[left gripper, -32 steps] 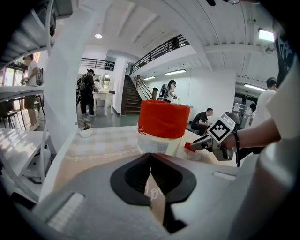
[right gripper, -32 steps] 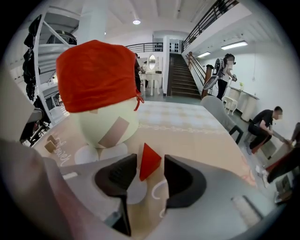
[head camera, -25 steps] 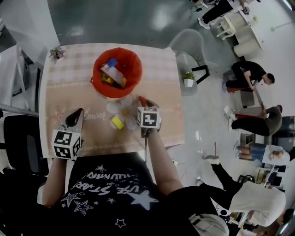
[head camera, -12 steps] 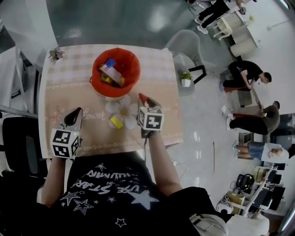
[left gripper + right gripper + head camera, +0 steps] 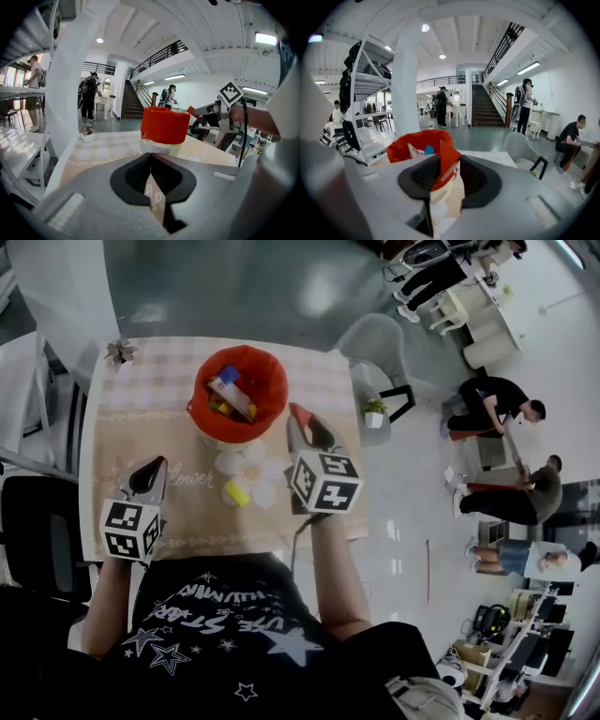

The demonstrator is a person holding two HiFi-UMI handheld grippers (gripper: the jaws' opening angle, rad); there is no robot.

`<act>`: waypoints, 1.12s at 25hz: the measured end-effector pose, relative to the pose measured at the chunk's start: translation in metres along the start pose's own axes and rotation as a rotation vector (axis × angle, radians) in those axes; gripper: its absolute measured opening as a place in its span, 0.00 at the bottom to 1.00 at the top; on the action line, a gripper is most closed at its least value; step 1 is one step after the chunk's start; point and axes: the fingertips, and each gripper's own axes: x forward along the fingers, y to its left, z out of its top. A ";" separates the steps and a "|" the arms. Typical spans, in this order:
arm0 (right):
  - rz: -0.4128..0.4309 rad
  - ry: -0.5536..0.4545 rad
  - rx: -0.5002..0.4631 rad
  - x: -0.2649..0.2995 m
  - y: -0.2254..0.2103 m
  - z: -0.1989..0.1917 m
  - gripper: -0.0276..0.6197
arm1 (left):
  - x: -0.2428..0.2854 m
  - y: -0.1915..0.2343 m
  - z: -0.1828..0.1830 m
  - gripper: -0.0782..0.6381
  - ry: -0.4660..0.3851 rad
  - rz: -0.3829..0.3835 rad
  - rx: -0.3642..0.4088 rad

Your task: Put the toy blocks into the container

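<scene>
1. Left gripper [image 5: 148,479]: jaws together, empty, above the table [image 5: 122,437].
2. Yellow block [image 5: 237,491]: lying on the table.
3. Right gripper [image 5: 300,420]: clamped on a red block [image 5: 444,161], raised beside the container [image 5: 239,381].
4. Container: holds other blocks [image 5: 228,390].

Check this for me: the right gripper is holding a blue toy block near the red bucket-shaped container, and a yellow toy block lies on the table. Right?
Not quite: the block is red, not blue. The right gripper view shows the right gripper shut on a red toy block. The rest holds: it is near the red bucket-shaped container, and a yellow toy block lies on the table.
</scene>
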 end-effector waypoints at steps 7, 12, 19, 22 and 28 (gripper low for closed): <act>0.096 -0.061 -0.074 0.019 0.043 0.044 0.25 | -0.005 0.006 -0.002 0.12 -0.005 0.010 -0.017; 0.119 -0.059 -0.105 0.040 0.059 0.058 0.25 | -0.008 0.013 -0.004 0.12 -0.009 0.018 -0.032; 0.122 -0.053 -0.111 0.054 0.070 0.060 0.25 | -0.012 0.021 -0.006 0.12 -0.012 0.021 -0.042; 0.113 -0.050 -0.116 0.057 0.069 0.060 0.33 | -0.012 0.023 -0.007 0.12 -0.009 0.017 -0.043; 0.109 -0.051 -0.123 0.051 0.069 0.057 0.33 | -0.009 0.022 -0.009 0.12 -0.004 0.006 -0.041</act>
